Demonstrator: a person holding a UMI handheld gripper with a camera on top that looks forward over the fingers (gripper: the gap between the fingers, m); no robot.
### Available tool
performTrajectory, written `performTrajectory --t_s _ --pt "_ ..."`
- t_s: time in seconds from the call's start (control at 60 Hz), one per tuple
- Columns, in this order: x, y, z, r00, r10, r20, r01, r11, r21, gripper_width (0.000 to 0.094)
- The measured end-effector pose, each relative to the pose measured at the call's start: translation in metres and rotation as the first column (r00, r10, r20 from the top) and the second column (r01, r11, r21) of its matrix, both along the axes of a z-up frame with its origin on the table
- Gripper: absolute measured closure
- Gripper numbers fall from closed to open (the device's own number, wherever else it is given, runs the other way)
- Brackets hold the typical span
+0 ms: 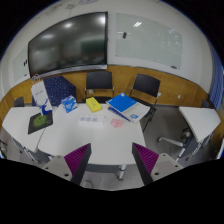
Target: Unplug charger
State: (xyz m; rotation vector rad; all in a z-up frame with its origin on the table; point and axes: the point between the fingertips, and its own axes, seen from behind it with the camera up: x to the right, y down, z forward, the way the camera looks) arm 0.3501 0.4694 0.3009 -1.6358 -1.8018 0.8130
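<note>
While the gripper (pixel 108 160) gapes, chairs (pixel 99 81) flank the table (pixel 70 140).

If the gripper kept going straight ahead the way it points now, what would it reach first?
Probably the white table just beyond the open gripper, around the small pink and white papers lying on it. Nothing stands between the fingers. The blue folder and yellow box lie farther back; depth is hard to judge.

A white table (pixel 95 135) held a blue folder (pixel 124 104), a yellow object (pixel 93 104), a green mat (pixel 39 122) and a blue-patterned box (pixel 58 90). Dark chairs (pixel 99 81) stood beyond it, beneath a wall screen (pixel 68 42) and whiteboard (pixel 145 40).
</note>
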Motion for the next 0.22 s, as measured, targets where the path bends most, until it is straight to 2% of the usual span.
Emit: performTrajectory --t_s 0.083,0.217 --pt "0.029 0.011 0.007 1.0 -0.003 -0.006 0.003 1.0 0.016 0.0082" --pt "0.037 0.024 -0.013 1.0 -0.014 0.006 0.014 0.999 0.038 0.0084"
